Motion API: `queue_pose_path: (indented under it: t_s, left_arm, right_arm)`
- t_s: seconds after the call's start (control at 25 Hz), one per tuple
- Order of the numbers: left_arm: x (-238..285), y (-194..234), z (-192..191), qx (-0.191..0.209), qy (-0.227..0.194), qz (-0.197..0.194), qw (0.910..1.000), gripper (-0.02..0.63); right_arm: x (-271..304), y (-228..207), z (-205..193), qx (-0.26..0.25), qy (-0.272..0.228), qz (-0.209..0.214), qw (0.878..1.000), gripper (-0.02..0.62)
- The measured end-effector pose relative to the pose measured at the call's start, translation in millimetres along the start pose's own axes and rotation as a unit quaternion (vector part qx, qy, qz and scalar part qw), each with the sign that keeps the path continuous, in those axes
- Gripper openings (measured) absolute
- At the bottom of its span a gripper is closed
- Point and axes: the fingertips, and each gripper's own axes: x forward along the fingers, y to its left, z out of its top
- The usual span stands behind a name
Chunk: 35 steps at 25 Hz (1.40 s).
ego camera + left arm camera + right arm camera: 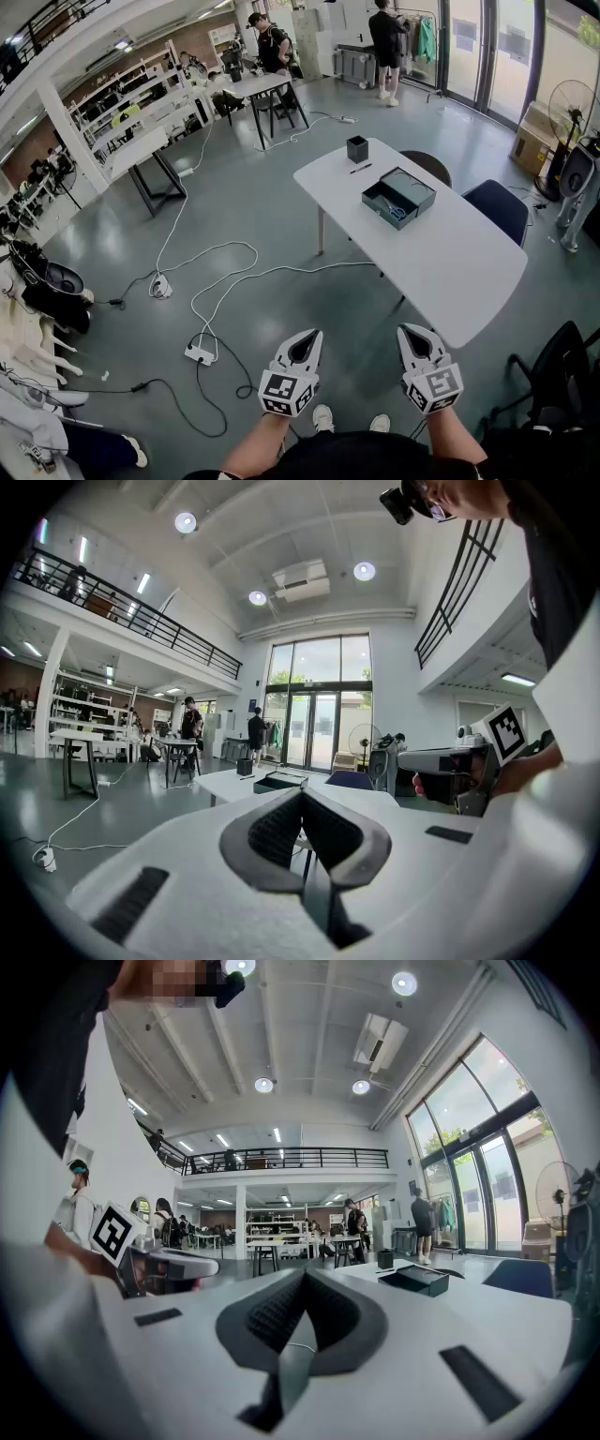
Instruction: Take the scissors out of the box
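A dark open box (399, 198) lies on the white table (469, 272), far ahead of me, with blue-handled scissors (395, 212) inside it. Its lid rests propped against the box's far side. Both grippers hang over the floor, well short of the table. My left gripper (305, 340) is shut with nothing in it, and my right gripper (416, 337) is shut and empty too. In the left gripper view the box (279, 781) is small and distant beyond the shut left gripper (302, 794). The right gripper view shows the box (420, 1280) past the shut right gripper (303, 1277).
A black pen cup (357, 149) and a pen (361, 169) lie on the table's far end. Dark chairs (497, 207) stand behind the table, another (553, 375) at my right. Cables and a power strip (200, 354) cross the floor. Two people stand far back.
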Motion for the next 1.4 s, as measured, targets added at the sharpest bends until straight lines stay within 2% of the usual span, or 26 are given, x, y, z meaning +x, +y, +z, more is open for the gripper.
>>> queue_pose_path:
  t_s: [0.52,1.0,1.16,1.4]
  left_arm:
    - [-7,15,-3,0.002,0.005,-0.033,0.9995,0.009]
    - [-21,73,-15,0.005,0.014,-0.048,0.9987,0.009]
    - [-12,83,-17,-0.001,0.016,-0.058,0.9982,0.009]
    - [28,94,-18,0.012,0.023,-0.073,0.9970,0.009]
  right_arm:
    - [22,19,1,0.005,-0.001,-0.006,1.000,0.003]
    - [51,46,-4,0.028,-0.022,-0.045,0.998,0.003]
    - [62,50,-11,0.030,-0.014,-0.048,0.998,0.003]
    - [90,26,-15,0.040,-0.010,-0.056,0.998,0.003]
